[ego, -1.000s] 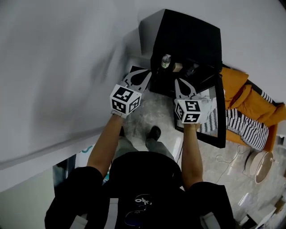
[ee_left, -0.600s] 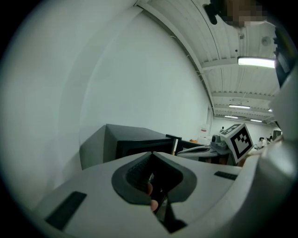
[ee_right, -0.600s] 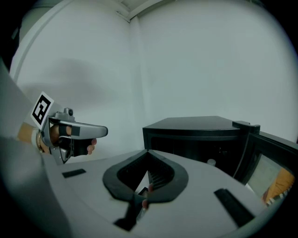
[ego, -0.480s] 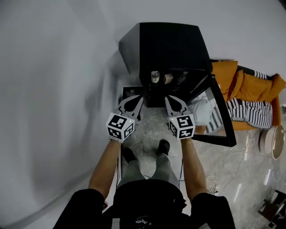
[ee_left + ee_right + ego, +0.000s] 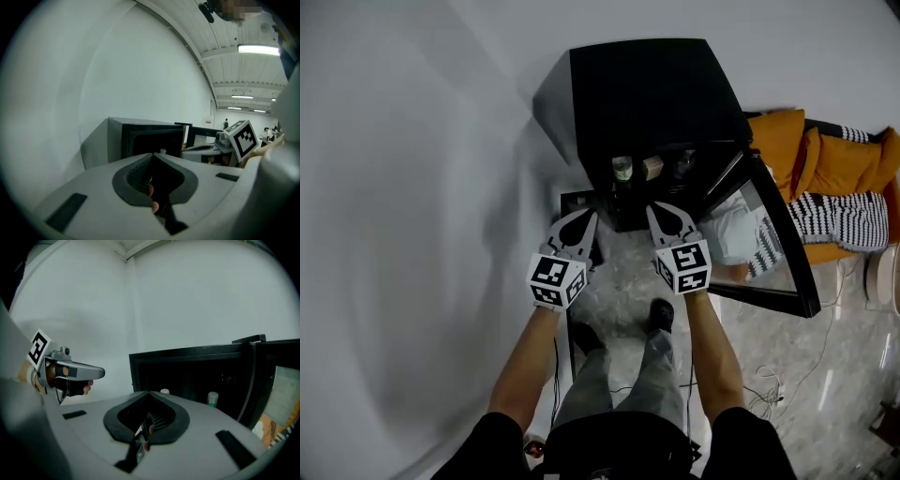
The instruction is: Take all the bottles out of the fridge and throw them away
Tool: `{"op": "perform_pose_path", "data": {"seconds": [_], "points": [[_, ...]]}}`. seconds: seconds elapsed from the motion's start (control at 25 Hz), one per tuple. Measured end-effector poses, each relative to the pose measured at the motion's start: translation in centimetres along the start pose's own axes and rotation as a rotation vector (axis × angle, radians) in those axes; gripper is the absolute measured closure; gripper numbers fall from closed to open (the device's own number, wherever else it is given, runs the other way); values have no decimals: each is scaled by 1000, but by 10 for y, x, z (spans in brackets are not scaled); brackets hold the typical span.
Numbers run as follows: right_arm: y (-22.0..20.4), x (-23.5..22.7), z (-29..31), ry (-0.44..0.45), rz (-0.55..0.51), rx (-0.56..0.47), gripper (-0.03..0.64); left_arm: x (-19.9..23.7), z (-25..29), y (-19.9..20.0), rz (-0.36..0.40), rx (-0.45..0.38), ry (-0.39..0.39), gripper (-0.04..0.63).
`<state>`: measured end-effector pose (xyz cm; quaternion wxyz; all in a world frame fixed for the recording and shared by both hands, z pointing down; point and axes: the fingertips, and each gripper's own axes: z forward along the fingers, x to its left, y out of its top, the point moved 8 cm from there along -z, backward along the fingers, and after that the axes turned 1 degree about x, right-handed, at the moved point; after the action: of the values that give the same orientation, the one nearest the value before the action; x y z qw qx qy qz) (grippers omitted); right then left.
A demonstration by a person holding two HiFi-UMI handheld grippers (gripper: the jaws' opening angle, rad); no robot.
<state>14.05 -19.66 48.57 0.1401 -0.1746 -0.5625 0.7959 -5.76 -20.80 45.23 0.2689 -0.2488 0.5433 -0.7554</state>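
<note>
A black mini fridge (image 5: 647,94) stands on the floor against the white wall, its door (image 5: 773,248) swung open to the right. Inside, on a shelf, I see a clear bottle (image 5: 622,169), a tan item (image 5: 652,167) and a dark bottle (image 5: 682,164). Two white bottle caps (image 5: 164,391) (image 5: 213,398) show in the right gripper view. My left gripper (image 5: 583,218) and right gripper (image 5: 662,212) hover side by side just in front of the fridge opening, apart from it. Both are shut and hold nothing.
An orange sofa with a striped blanket (image 5: 825,202) lies right of the fridge. Cables (image 5: 783,380) trail over the marble floor. A dark box (image 5: 577,201) sits at the fridge's lower left. The person's feet (image 5: 661,314) stand below the grippers.
The view has swung so the fridge sits more to the left and centre. Both grippers have drawn slightly back and down from the opening, still shut.
</note>
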Motion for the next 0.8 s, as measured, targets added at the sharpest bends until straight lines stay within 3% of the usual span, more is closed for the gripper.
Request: {"op": "perform_pose_path", "data": {"seconds": [0.28,0.8], "points": [[-26,-17,30,-12,3,-48,617,4,30,-23,40,11,4,594],[-103,-38,65,-32,-37,-134,617,8,83,-116,103,-16,-21,594]]}}
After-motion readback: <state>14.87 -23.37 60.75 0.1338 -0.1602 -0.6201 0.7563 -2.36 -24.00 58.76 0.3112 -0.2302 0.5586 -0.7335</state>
